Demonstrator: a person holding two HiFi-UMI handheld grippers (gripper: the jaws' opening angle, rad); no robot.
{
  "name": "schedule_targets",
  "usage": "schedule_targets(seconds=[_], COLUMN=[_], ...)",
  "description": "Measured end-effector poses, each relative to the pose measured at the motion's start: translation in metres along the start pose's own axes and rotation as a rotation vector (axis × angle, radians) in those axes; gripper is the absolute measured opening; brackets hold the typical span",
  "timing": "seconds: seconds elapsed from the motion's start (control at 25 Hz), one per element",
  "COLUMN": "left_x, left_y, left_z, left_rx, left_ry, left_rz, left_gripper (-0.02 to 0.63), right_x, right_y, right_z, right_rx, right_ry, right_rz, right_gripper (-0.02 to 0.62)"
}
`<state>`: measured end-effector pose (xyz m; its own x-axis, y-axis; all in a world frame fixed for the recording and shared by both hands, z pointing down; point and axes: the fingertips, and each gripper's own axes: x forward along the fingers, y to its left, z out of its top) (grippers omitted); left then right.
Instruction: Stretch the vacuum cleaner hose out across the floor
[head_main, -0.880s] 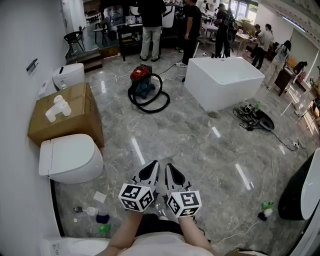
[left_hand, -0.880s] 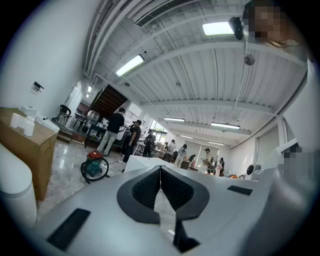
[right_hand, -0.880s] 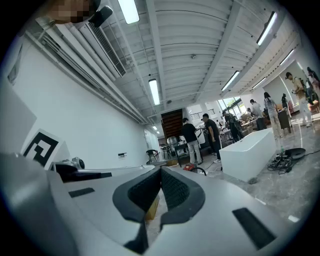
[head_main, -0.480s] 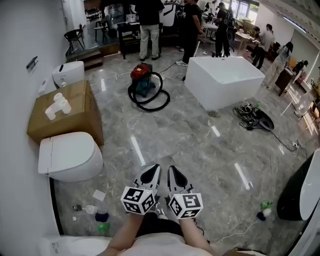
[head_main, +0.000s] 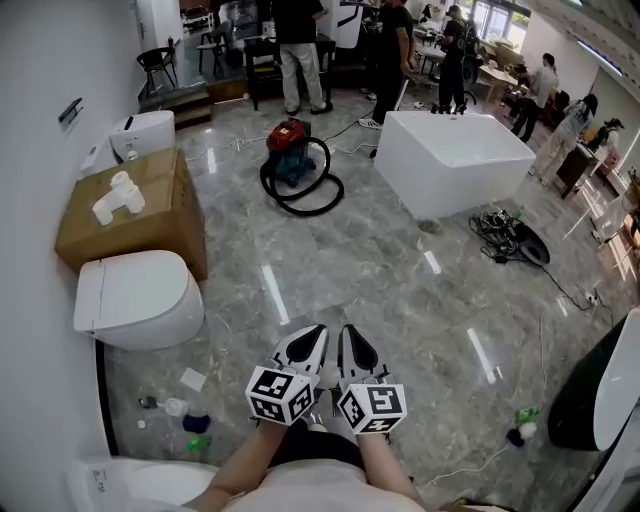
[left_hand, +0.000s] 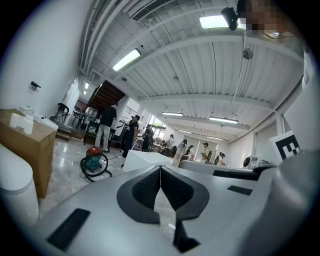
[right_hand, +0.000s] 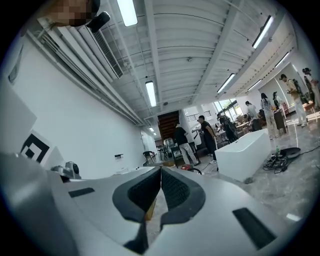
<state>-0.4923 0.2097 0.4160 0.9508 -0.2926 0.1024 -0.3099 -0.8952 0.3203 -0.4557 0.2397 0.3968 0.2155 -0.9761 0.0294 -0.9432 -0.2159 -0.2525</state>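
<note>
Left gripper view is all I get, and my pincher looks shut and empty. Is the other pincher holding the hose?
Observer: No. The right gripper is shut on nothing too.
Operator: Where is it compared to mine?
Observer: In the head view it sits close beside your left gripper, both pointing the same way across the floor.
Operator: Is there stuff on the floor that I can't see?
Observer: Yes. A tangle of black cables lies on the floor just to the right of the white bathtub.
</note>
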Motion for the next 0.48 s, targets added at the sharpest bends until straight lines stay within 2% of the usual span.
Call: schedule_targets(seconds=[0.24,0.48], left_x=[0.007,0.007], left_y=[-0.016,-0.021], left_z=[-0.013,-0.023], left_rx=[0.006,-0.001], left_ry=[-0.009,0.014], left_rz=[0.018,0.033], left_gripper=[0.009,0.009], right_x=[-0.012,-0.017], right_y=[-0.014,-0.023], right_z=[-0.007,-0.012], right_rx=[-0.025,0.003], right_ry=[0.016,0.025], right_rz=[0.011,0.010], right_gripper=[0.015,0.015])
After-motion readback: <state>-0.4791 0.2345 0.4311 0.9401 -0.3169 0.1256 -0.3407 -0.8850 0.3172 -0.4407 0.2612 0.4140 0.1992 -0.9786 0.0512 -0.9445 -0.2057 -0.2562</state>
